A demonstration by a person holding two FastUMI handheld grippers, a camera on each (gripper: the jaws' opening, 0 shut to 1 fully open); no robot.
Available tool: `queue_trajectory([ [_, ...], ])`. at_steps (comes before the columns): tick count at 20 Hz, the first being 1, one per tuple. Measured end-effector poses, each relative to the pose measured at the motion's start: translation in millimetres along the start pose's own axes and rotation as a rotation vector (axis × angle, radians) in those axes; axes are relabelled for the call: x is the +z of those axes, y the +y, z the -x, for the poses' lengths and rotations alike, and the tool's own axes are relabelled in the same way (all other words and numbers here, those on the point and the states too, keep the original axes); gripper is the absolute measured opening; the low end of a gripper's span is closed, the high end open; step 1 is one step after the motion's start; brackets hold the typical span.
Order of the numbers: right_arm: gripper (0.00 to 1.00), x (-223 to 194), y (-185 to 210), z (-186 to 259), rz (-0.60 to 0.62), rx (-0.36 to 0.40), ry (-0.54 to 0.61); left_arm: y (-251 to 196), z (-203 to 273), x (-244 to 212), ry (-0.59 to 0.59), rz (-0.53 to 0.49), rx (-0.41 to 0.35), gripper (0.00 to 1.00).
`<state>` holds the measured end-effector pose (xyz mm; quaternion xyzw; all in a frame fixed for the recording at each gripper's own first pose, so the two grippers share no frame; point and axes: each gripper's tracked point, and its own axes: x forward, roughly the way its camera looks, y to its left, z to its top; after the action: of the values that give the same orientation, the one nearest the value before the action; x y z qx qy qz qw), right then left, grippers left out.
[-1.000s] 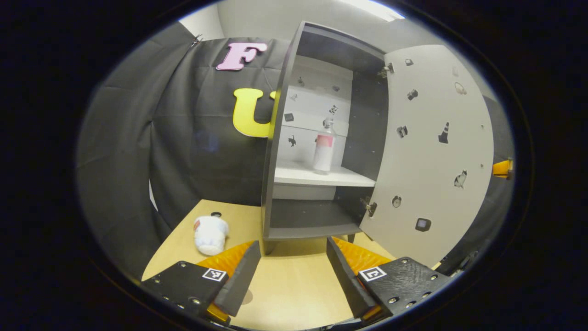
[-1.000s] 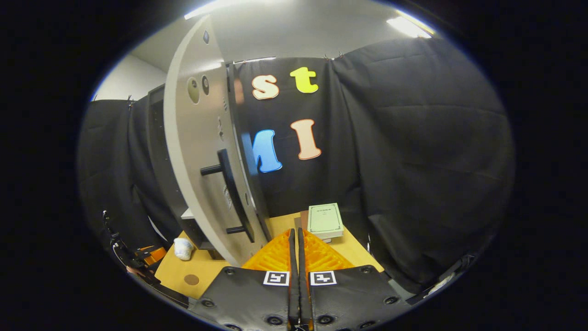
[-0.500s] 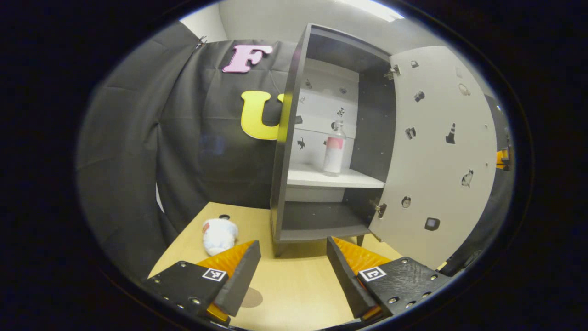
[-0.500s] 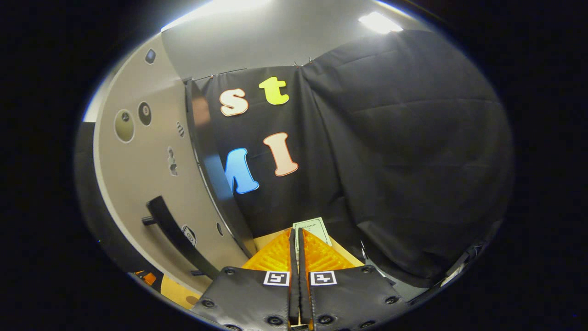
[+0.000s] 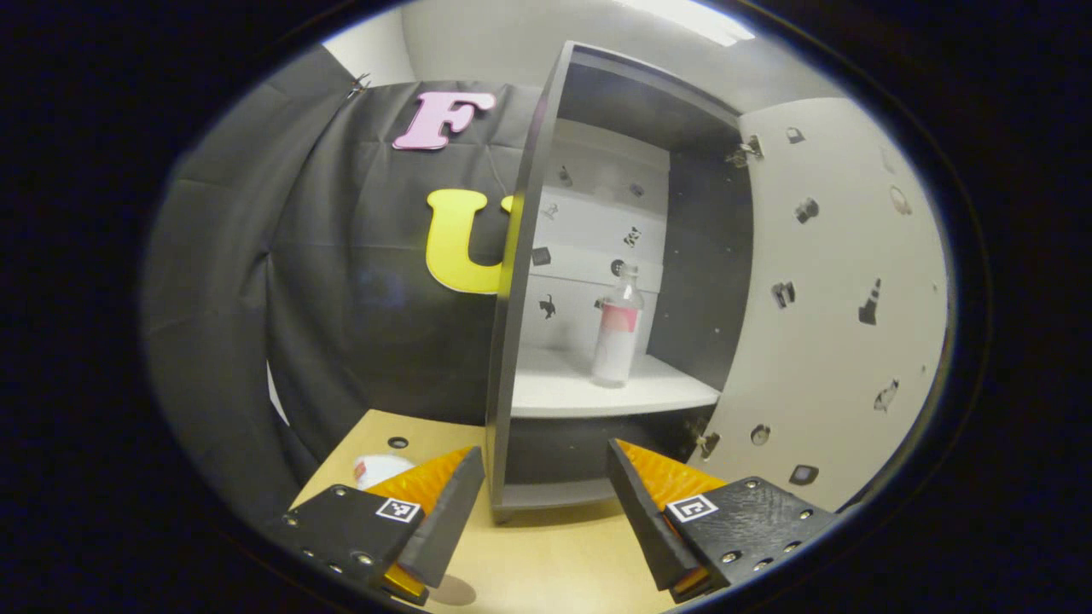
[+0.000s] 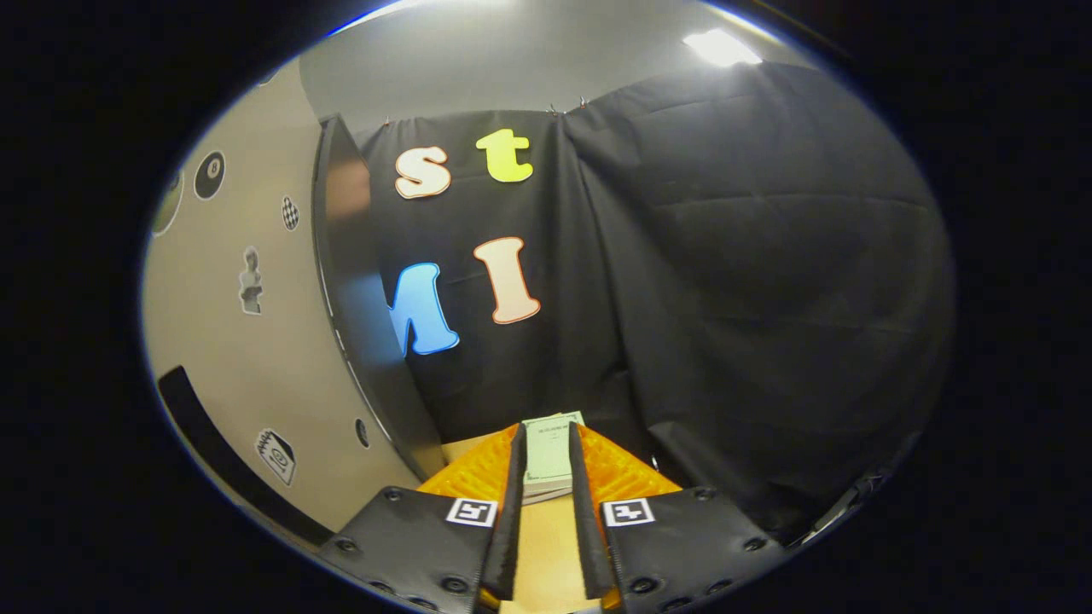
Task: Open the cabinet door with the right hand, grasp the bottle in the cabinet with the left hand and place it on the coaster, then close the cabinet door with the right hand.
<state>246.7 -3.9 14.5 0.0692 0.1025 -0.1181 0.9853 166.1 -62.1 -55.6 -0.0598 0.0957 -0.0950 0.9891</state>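
Left gripper view: bottle upright on white cabinet shelf, centre frame, above and beyond left tongs, apart, empty. Cabinet door open at right. Wooden surface below; white object, maybe a cup, lower left. Right gripper view: right tongs slightly apart, green book beyond.

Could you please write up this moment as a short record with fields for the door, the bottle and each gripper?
cabinet door: open, swung to the right of the cabinet
bottle: upright on the white shelf inside the cabinet, not held
left gripper: open, empty, above the table, pointed toward the cabinet
right gripper: slightly open, empty, beside the door's outer face
book: on the table ahead of the right gripper
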Motion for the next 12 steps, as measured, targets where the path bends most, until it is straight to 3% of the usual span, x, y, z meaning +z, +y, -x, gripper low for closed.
queue_trajectory([
  [1,0.39,-2,1,-4,0.009,0.002,-0.001,-5,-10,3,0.002,0.013,-0.009,0.87],
  [2,0.6,-4,4,-7,0.004,0.012,0.002,-11,-20,8,-0.002,0.017,-0.019,0.87],
  [4,0.84,-7,-5,-20,0.009,-0.001,0.004,-22,-44,18,-0.01,0.001,-0.033,0.89],
  [5,0.89,-2,-17,-27,0.026,-0.04,-0.011,-26,-57,24,-0.014,-0.018,-0.037,0.89],
  [6,0.99,-2,-33,-35,0.04,-0.084,-0.016,-32,-69,31,-0.022,-0.036,-0.04,0.87],
  [7,0.94,-1,-42,-38,0.045,-0.105,-0.022,-39,-80,38,-0.033,-0.048,-0.048,0.89],
  [12,0.98,-3,-49,-60,0.008,-0.107,-0.04,-68,-135,55,-0.061,-0.053,-0.076,0.87],
])
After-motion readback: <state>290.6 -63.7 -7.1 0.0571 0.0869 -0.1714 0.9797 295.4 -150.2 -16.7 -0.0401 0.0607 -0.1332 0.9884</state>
